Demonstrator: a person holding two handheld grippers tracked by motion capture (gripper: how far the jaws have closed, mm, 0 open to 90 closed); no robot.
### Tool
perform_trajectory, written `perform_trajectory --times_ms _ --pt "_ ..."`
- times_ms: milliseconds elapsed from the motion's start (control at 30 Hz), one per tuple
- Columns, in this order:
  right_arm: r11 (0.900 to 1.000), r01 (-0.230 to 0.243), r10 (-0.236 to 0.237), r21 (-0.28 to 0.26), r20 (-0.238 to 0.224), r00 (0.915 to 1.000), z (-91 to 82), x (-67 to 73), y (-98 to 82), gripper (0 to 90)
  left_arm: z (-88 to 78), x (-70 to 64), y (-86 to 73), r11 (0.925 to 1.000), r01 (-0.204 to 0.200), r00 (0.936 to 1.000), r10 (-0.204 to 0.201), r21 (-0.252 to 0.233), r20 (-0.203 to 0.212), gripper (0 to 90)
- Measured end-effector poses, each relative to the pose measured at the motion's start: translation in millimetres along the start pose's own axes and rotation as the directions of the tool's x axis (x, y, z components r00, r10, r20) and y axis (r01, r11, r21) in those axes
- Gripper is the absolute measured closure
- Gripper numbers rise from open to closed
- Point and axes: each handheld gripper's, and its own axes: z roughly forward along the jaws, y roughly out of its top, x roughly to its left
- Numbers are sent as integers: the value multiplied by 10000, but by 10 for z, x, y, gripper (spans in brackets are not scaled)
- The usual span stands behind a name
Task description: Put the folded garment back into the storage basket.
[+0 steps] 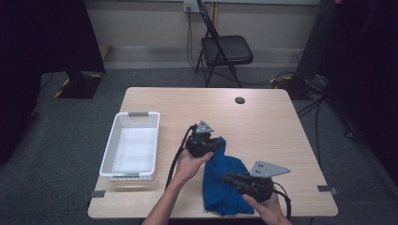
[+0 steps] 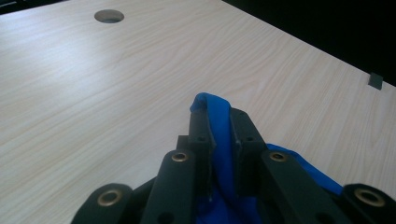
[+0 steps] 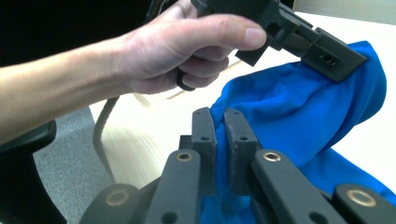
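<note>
Black jaws of the right gripper (image 3: 219, 126) rise at the bottom centre of the right gripper view, drawn nearly together with a fold of the blue cloth (image 3: 299, 116) pinched between the pads. In the left gripper view the left gripper (image 2: 219, 123) is seen in the same state: its jaws are almost closed on a thin ridge of the blue fabric, which pokes out above the tips.

In the high view the cloth (image 1: 225, 180) is found in the lower centre of the frame, bunched between the two tools, its lower part lying on the wooden table (image 1: 263, 122) near the front edge. The left hand (image 1: 187, 164) is placed just left of it; the right gripper (image 1: 230, 178) is seen at the lower right.

Several risks are judged likely. Only a narrow edge is held by each gripper, so a fold could be lost if the cloth is pulled taut or lifted quickly. The loose lower portion could be dragged over the near table edge. The white basket (image 1: 129, 173), standing apart at the left of the frame, could be nudged or missed if the fabric is swung toward it while it sags. The trailing cables could also be caught by the cloth.
</note>
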Motion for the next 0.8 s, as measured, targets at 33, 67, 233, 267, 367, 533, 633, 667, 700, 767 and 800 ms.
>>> perform_trajectory --times_ms 33,67,233,267,367,533,633,667,700,767,800 --pt "10000 3 -3 34 22 10000 2 -2 -20 843 12 -6 -4 10000 18 10000 -18 -12 36 811" --pt "10000 -21 21 53 30 10000 -2 -4 -36 842 25 -13 -7 10000 44 10000 -44 0 68 812" --pt "9999 -119 120 92 -79 9999 -20 -3 -86 841 60 -57 -11 10000 -48 9998 48 9 191 811" --pt "9999 -117 118 78 -52 9999 -25 2 -94 842 65 -65 -12 10000 -68 9998 68 29 201 811" --pt "9999 -99 99 85 7 10000 -33 9 -115 842 84 -73 -19 10000 -33 9997 32 18 252 811" --pt "9995 -112 111 302 32 9999 -24 -3 -166 842 129 -84 -42 9999 -54 9995 49 136 318 811" --pt "9989 -131 130 447 20 9999 -15 -4 -206 842 168 -93 -59 9998 -70 9992 63 179 394 811" --pt "9987 -131 130 492 31 9999 -16 -3 -216 842 182 -100 -64 9998 -57 9991 49 207 410 811" --pt "9986 -142 140 506 35 9999 -15 -5 -226 842 194 -104 -69 9997 -77 9990 66 252 433 811" --pt "9983 -152 149 566 67 9999 -21 -7 -240 842 215 -115 -77 9995 -82 9988 68 296 475 811" --pt "9982 -136 131 586 93 9999 -24 -8 -248 842 224 -119 -80 9995 -103 9987 88 302 493 811"
